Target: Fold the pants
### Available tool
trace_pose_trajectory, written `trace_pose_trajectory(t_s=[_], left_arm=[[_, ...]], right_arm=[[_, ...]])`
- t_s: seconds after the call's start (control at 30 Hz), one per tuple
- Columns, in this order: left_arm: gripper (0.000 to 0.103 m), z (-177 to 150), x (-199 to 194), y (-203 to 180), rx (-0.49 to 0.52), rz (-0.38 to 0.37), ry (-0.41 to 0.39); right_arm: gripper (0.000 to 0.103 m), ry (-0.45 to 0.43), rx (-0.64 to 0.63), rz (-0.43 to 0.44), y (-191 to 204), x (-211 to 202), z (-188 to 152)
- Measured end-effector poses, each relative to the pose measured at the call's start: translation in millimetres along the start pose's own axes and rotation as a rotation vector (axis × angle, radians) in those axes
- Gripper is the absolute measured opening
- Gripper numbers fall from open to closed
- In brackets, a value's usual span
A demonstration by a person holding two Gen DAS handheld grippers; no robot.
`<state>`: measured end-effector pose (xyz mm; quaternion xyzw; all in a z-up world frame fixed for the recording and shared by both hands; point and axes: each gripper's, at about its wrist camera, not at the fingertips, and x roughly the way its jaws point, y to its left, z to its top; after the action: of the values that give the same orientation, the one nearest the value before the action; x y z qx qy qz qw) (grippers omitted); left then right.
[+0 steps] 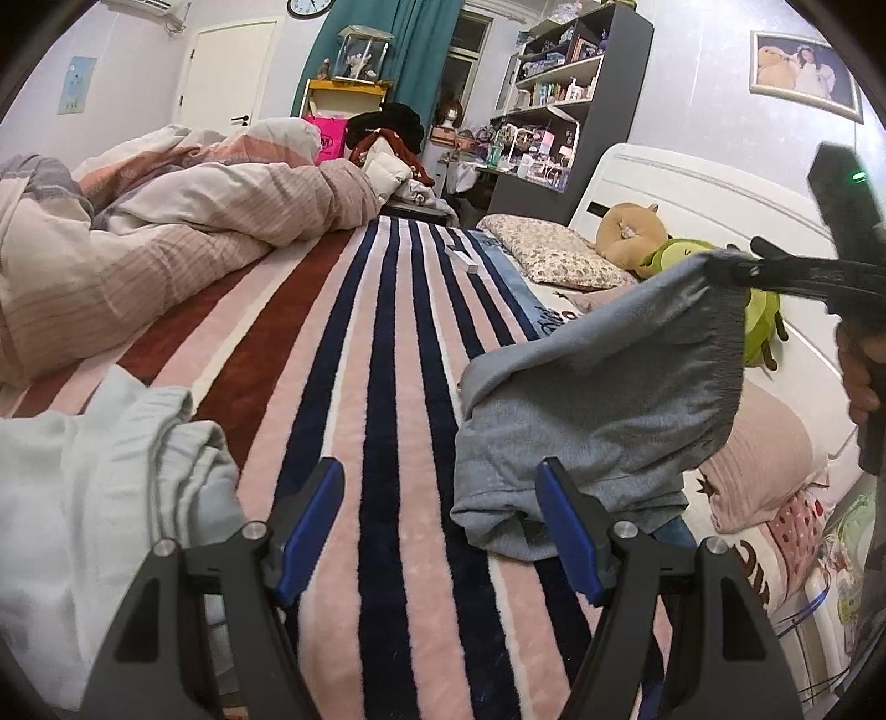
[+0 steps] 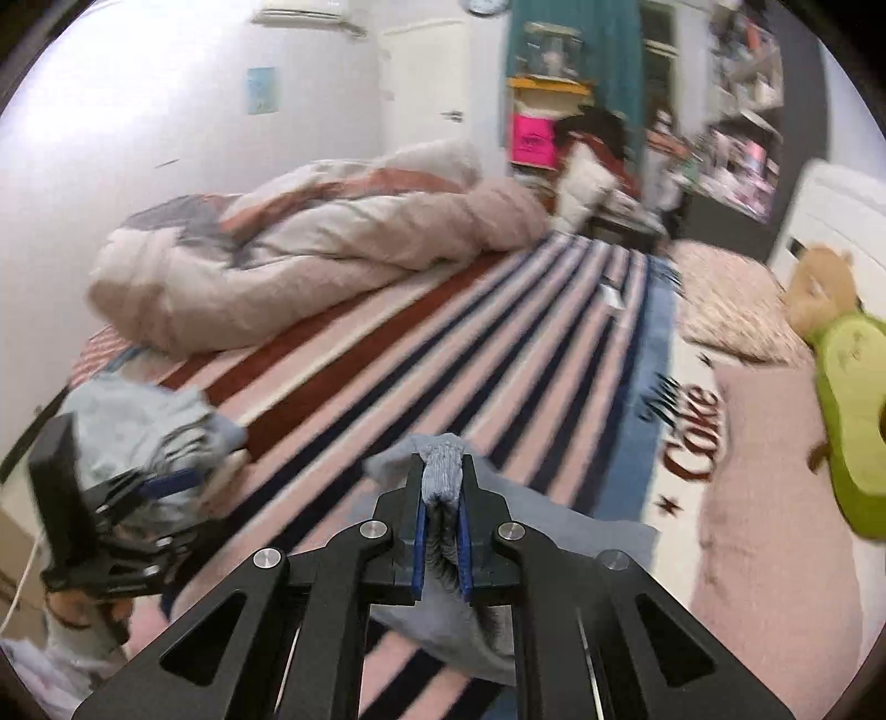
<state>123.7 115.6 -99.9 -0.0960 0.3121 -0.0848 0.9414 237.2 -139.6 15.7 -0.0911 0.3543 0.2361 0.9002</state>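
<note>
Right gripper [image 2: 441, 518] pinches pants [image 1: 598, 399] edge; left gripper [image 1: 440, 520] spread.

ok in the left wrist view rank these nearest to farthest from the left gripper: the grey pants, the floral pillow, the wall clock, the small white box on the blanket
From the left gripper:
1. grey pants, just ahead on the right, one end lifted by the right gripper
2. small white box, mid-bed on the striped blanket
3. floral pillow, right, by the headboard; close to the box, roughly tied
4. wall clock, far wall, top
</note>
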Motion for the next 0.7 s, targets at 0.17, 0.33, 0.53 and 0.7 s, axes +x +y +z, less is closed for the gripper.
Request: trace_pose_trajectory(t_s=[0.17, 0.33, 0.53, 0.7], left_arm=[[0.068, -1, 23, -12, 0.016, 0.026, 0.043], [0.068, 0, 45, -18, 0.017, 0.061, 0.069], [0.068, 4, 58, -28, 0.027, 0.075, 0.081], [0.068, 3, 56, -39, 0.05, 0.055, 0.083]], right_arm=[[0.006, 0.055, 0.135, -0.081, -74, 56, -31], [0.033, 0.064, 0.229, -0.025, -116, 91, -64], [0.079, 0.047, 0.236, 0.073, -118, 74, -89], [0.079, 0.154, 0.23, 0.138, -104, 92, -131]])
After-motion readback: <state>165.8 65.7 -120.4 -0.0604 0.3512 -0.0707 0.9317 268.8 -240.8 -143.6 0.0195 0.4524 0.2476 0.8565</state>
